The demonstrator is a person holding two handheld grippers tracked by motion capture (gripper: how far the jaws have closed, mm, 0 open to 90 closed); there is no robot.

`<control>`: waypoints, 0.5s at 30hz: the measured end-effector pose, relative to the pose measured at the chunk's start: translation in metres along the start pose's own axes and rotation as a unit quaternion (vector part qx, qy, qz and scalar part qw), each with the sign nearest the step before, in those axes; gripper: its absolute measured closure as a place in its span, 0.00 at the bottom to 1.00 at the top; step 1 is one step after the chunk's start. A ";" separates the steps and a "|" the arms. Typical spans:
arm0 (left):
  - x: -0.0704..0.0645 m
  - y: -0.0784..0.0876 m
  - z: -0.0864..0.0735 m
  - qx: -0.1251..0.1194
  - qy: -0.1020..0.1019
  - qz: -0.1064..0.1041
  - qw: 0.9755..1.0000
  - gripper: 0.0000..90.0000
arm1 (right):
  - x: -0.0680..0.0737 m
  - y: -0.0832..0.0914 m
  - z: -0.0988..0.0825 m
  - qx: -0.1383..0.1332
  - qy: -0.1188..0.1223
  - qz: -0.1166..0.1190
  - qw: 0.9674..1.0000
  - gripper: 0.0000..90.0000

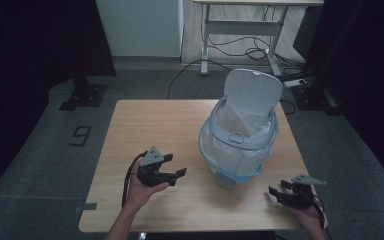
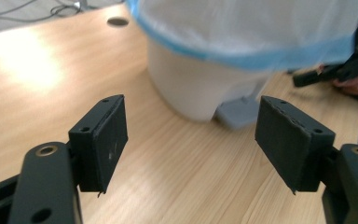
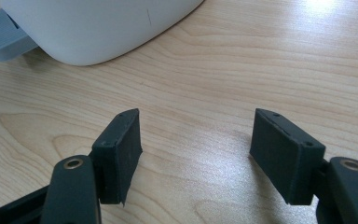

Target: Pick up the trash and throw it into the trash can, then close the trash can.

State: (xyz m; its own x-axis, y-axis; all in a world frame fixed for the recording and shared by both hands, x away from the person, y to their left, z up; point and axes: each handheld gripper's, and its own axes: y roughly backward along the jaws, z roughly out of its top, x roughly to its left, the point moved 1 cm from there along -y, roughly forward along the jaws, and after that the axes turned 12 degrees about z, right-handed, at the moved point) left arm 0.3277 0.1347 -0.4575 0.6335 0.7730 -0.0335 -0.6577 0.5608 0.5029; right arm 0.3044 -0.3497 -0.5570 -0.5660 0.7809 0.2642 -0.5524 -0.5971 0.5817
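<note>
High view: I see a white pedal bin (image 1: 237,145) standing on the right half of the wooden table (image 1: 150,125), its lid (image 1: 252,92) tipped up and back, a clear liner bag (image 1: 215,150) with a blue hem folded out over its rim. My left tool (image 1: 172,167) hangs over the table just left of the bin's near side, jaws spread and empty, pointing right toward the bin. My right tool (image 1: 276,190) sits at the table's near right corner, near the bin but apart from it, jaws likewise spread with nothing between them, pointing left.

Left gripper view: the black pads (image 2: 105,140) stand wide apart over bare wood, framing the bin's white base (image 2: 196,86) and its grey foot pedal (image 2: 237,112); the bag's blue hem (image 2: 261,58) runs across above. The other tool shows at the far right.

Right gripper view: the pads (image 3: 121,149) gape over the tabletop, the bin's rounded base (image 3: 102,28) and pedal (image 3: 2,37) lying beyond at the upper left.
</note>
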 end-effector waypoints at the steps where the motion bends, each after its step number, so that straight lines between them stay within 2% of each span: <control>1: 0.001 0.000 -0.005 0.002 0.003 0.001 1.000 0.28 | 0.000 0.000 0.000 0.001 -0.001 0.000 1.000 0.37; 7: 0.009 -0.005 -0.028 0.025 0.011 0.016 1.000 0.28 | 0.000 -0.001 0.001 0.001 -0.001 0.000 1.000 0.37; 15: 0.007 -0.006 -0.036 0.032 0.009 0.017 0.999 0.29 | 0.000 0.001 0.003 -0.006 0.004 0.001 1.000 0.36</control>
State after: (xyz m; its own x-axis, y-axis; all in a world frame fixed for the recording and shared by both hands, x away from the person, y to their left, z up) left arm 0.3214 0.1477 -0.4917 0.6037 0.7966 -0.0308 -0.6509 0.5148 0.5579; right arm 0.3051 -0.3498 -0.5543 -0.5725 0.7780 0.2587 -0.5589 -0.6012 0.5712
